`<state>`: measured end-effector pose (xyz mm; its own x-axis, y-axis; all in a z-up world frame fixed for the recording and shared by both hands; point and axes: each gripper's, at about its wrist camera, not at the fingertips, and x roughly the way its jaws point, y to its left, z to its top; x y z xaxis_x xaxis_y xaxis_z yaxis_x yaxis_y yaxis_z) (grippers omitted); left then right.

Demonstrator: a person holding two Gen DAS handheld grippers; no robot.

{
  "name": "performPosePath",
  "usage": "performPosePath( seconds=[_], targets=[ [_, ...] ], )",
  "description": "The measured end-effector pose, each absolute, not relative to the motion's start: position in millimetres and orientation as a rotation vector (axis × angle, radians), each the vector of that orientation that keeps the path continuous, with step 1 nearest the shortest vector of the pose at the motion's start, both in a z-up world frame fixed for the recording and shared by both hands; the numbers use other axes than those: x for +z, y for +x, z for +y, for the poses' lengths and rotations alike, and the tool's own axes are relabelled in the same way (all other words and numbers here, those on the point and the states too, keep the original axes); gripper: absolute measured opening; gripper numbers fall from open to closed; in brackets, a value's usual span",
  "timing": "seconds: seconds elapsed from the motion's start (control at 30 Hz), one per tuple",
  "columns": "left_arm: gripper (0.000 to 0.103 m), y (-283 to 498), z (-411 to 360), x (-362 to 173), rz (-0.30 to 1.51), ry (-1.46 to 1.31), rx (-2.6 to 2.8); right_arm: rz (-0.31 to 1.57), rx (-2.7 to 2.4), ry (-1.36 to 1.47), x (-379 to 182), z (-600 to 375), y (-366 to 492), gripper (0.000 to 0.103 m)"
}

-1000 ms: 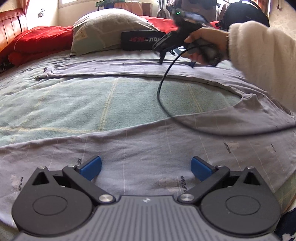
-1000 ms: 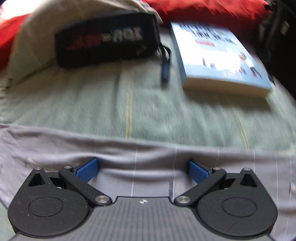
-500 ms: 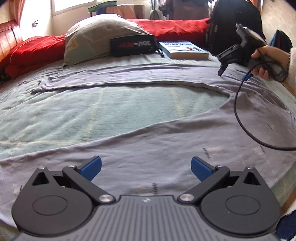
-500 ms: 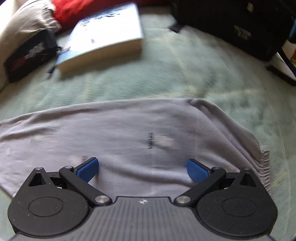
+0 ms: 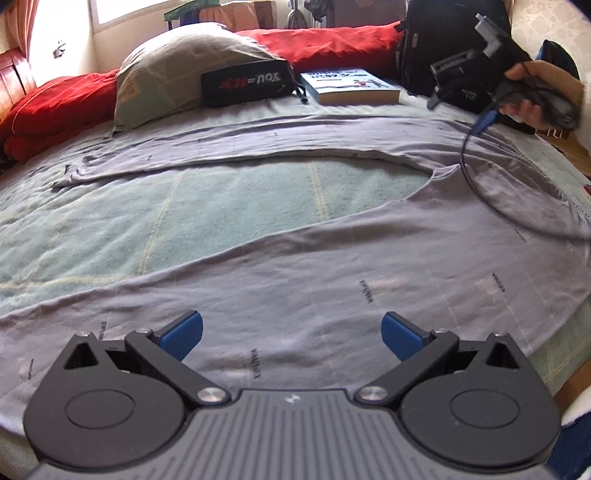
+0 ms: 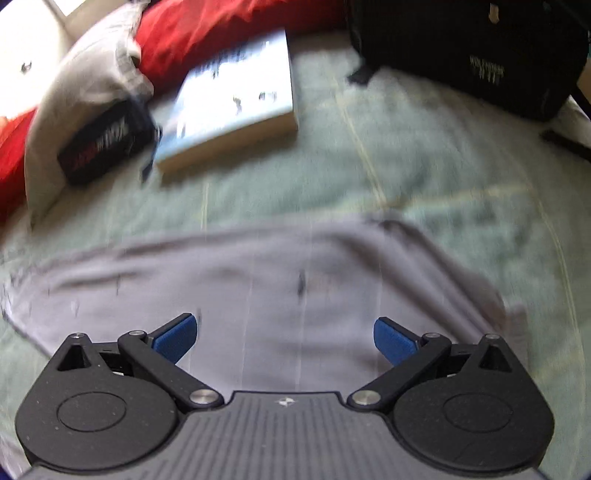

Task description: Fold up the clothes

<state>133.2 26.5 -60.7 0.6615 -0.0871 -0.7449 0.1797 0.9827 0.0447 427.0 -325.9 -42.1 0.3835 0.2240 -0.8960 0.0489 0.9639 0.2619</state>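
Note:
A pair of grey trousers [image 5: 332,280] lies spread flat on the green bed cover, its two legs splayed apart with bare cover between them. My left gripper [image 5: 291,334] hovers open over the near leg, blue pads wide apart and nothing between them. In the left wrist view a person's hand holds my right gripper [image 5: 458,79] at the far right, above the far side of the waist. In its own view my right gripper [image 6: 285,339] is open over the grey cloth [image 6: 280,291] near its far corner.
A beige pillow [image 5: 184,70], a black pouch [image 5: 247,83] and a blue book [image 5: 351,86] lie at the far side of the bed. A black bag [image 5: 443,48] and a red quilt [image 5: 332,35] sit behind them. A black cable [image 5: 491,199] trails over the waist. The bed cover [image 5: 221,206] ends at the right edge.
The right gripper has swung from over the far leg to the right, toward the waist corner, and its view turned from the pouch to the black bag. The left gripper drifted slightly; both stayed open.

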Motion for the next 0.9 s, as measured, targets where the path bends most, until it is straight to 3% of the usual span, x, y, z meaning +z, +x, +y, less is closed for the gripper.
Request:
performPosePath(
  seconds=[0.17, 0.37, 0.67, 0.9],
  targets=[
    [0.102, 136.9, 18.9, -65.5, 0.854, 0.116, -0.177, 1.197, 0.04, 0.134, -73.0, -308.4, 428.0, 0.103],
    [0.102, 136.1, 13.2, -70.4, 0.875, 0.117, -0.183, 1.073, -0.01, 0.092, -84.5, -311.0, 461.9, 0.103],
    [0.102, 139.8, 12.8, -70.5, 0.879, 0.119, -0.184, 1.154, 0.185, 0.091, -52.0, -297.2, 433.1, 0.103],
    [0.102, 143.2, 12.3, -73.4, 0.886, 0.118, -0.179, 1.163, 0.203, -0.107, -71.9, -258.6, 423.9, 0.103]
  ],
)
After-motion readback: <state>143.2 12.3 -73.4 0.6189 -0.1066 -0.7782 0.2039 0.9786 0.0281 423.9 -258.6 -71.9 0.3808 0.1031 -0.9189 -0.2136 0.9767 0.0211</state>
